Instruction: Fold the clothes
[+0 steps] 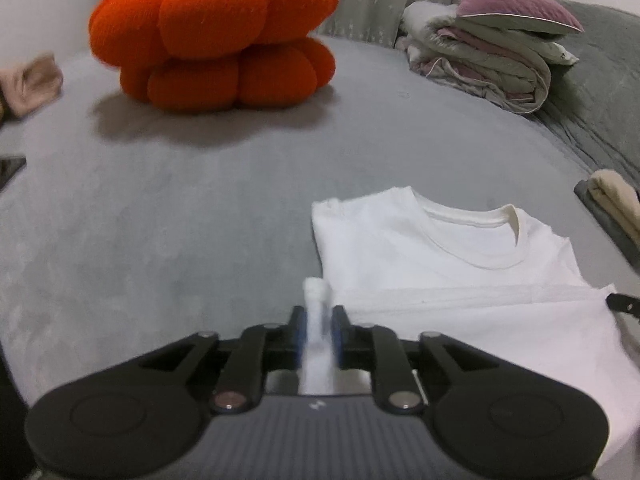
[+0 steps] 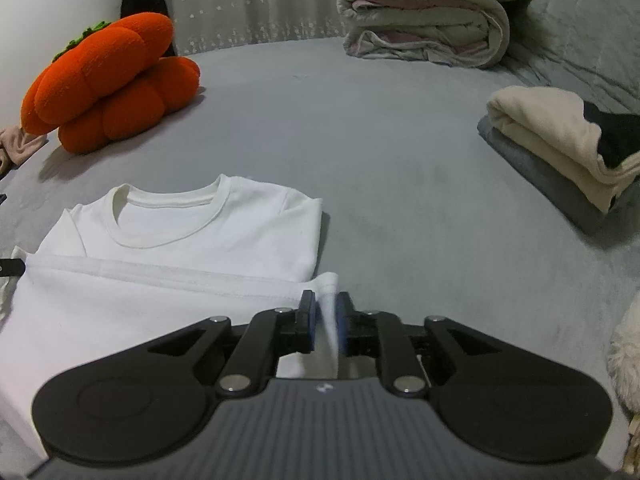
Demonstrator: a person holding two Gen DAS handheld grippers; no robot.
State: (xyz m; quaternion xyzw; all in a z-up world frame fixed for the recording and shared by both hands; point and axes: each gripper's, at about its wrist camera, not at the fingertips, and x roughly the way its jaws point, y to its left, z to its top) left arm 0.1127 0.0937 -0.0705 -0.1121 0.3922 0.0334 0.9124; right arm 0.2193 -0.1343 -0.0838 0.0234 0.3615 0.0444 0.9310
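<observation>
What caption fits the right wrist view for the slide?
Right gripper with a corner of the folded white T-shirt between its jaws on the grey bed.

I see a white T-shirt (image 2: 172, 248) on a grey bedspread (image 2: 400, 184), an orange pumpkin cushion (image 1: 212, 36) with a green top, a star-patterned pale curtain (image 2: 256, 4), and cream over grey folded clothes (image 2: 560, 148).

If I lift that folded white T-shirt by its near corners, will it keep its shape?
Probably not: the white T-shirt looks thin and floppy, with its corner bunched limply in the right tongs. It likely sags and unfolds. It seems light, lying flat on the bed.
</observation>
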